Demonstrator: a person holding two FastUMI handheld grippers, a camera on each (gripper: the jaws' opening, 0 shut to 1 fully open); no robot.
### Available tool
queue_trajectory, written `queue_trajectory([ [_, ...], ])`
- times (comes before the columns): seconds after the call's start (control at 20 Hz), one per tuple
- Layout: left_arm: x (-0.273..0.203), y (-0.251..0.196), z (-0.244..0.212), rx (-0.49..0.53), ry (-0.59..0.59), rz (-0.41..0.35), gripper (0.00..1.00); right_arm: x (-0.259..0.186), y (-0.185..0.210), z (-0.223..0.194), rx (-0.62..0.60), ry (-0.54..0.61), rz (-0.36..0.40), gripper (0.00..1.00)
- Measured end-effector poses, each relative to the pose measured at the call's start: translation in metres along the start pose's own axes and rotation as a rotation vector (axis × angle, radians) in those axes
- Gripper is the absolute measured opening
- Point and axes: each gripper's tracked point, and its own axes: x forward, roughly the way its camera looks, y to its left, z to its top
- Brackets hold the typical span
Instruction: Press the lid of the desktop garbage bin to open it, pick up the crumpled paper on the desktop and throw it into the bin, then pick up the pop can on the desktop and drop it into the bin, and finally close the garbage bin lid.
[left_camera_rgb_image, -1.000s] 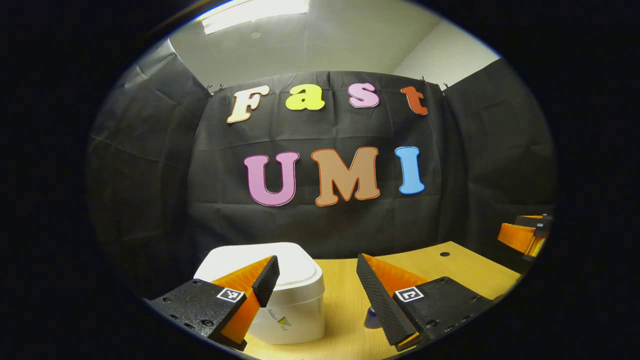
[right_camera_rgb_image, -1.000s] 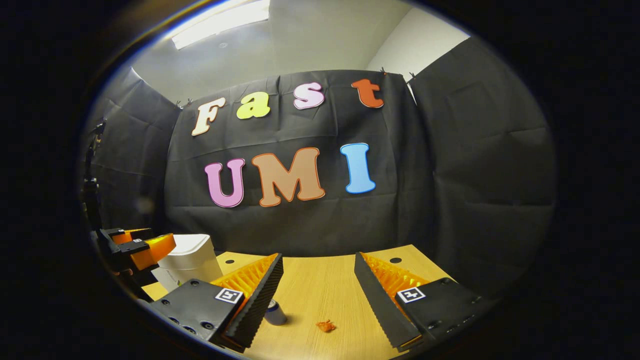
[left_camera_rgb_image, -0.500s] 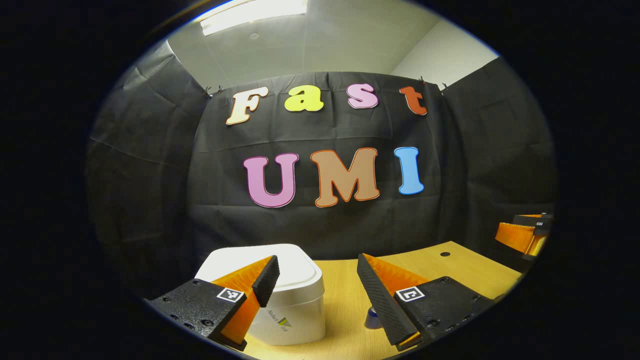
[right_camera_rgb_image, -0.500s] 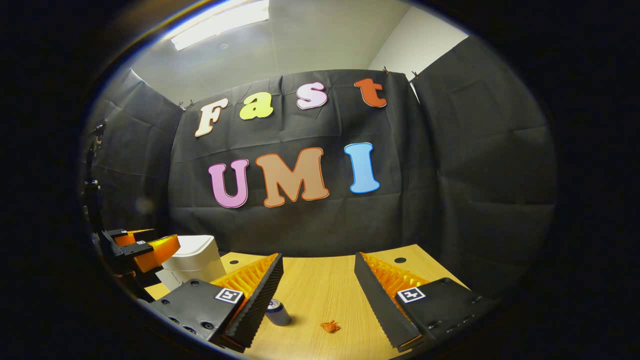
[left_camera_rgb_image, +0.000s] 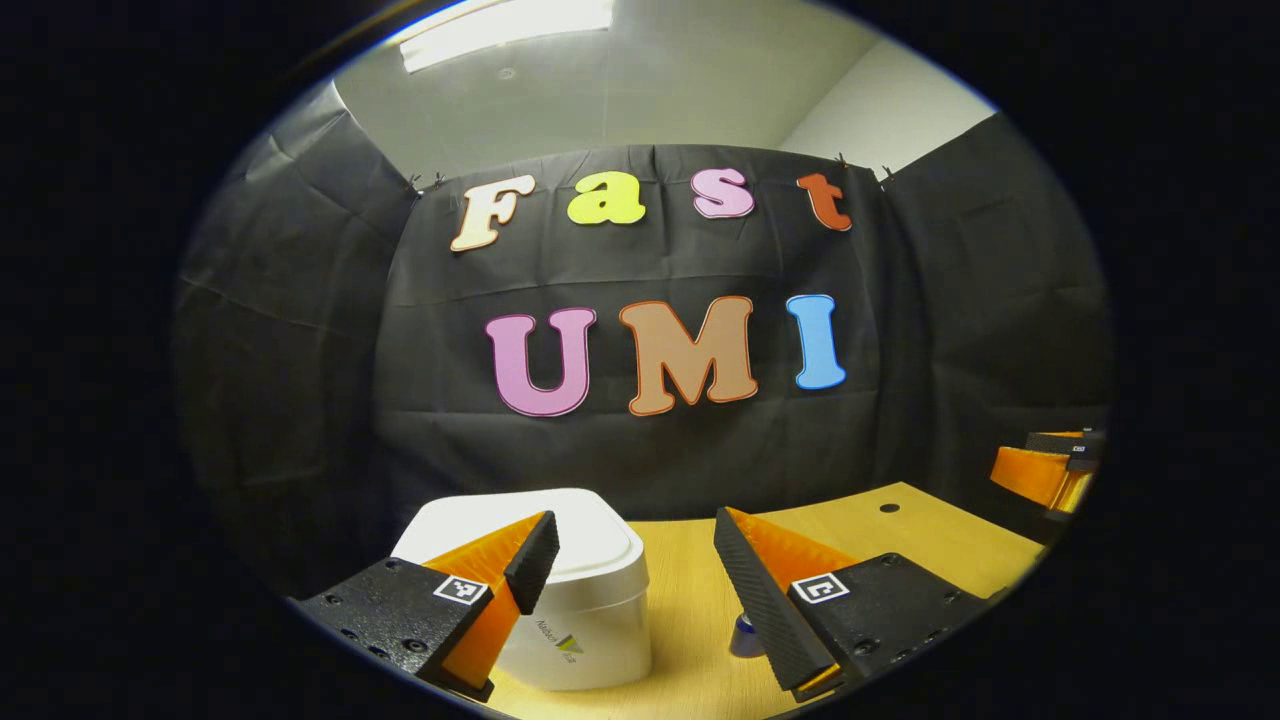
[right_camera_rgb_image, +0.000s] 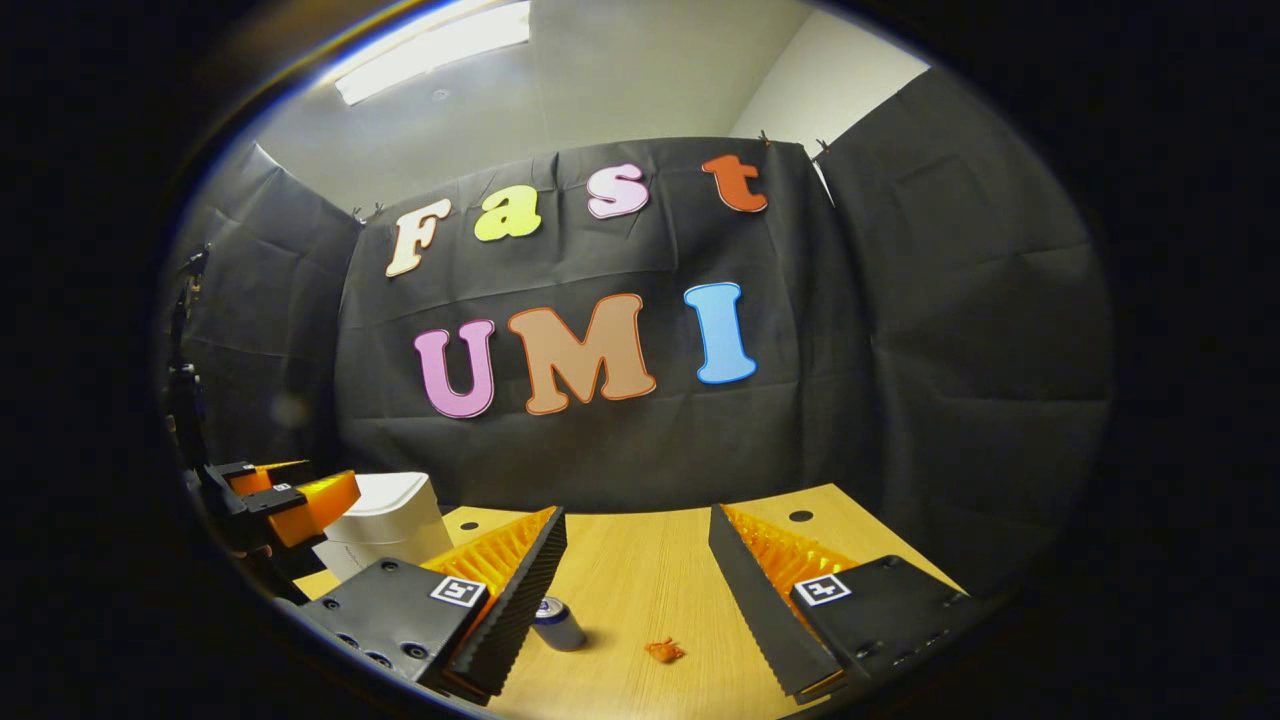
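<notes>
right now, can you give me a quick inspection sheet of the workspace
surface: wooden desktop with round holes near the back edge
job's things: white garbage bin, lid shut; pop can upright on the desktop; crumpled paper lying apart from the pop can
clutter: nothing seen
grippers: left hand-held gripper open, held in front of the garbage bin, holding nothing; right hand-held gripper open above the desktop, holding nothing
cables: nothing seen
surroundings: black cloth wall on three sides, ceiling light overhead
</notes>
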Motion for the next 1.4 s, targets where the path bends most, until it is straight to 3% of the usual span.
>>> queue_trajectory([
  [0.2,0.001,0.006,0.002,0.023,-0.001,0.023,0.91,0.001,0.001,0.003,0.004,-0.008,0.001,0.96],
  [0.4,0.004,0.013,0.002,0.053,-0.001,0.039,0.8,0.003,0.001,0.002,0.017,-0.005,0.004,0.95],
  [0.45,0.005,0.016,0.002,0.063,-0.003,0.043,0.71,0.004,0.001,0.001,0.023,0.0,0.006,0.95],
  [0.65,0.011,0.029,0.009,0.08,-0.028,0.074,0.55,0.006,0.005,0.001,0.024,0.003,0.012,0.95],
  [0.75,0.014,0.038,0.009,0.083,-0.032,0.099,0.41,0.005,0.006,0.005,0.002,-0.01,0.008,0.95],
  [0.8,0.016,0.042,0.008,0.082,-0.031,0.109,0.23,0.006,0.006,0.006,-0.005,-0.011,0.006,0.95],
  [0.85,0.018,0.045,0.006,0.079,-0.025,0.119,0.21,0.006,0.007,0.006,-0.008,-0.01,0.008,0.95],
  [0.9,0.02,0.047,0.003,0.074,-0.015,0.123,0.25,0.008,0.008,0.004,-0.006,-0.006,0.009,0.95],
  [0.95,0.02,0.049,-0.002,0.068,-0.005,0.131,0.11,0.01,0.01,0.003,-0.002,-0.002,0.012,0.95],
  [1.05,0.021,0.055,-0.006,0.057,0.008,0.148,0.01,0.012,0.011,0.004,0.001,0.001,0.014,0.95],
  [1.4,0.034,0.086,-0.032,0.002,0.048,0.224,0.0,0.016,0.014,-0.003,0.002,0.017,0.004,0.95],
])
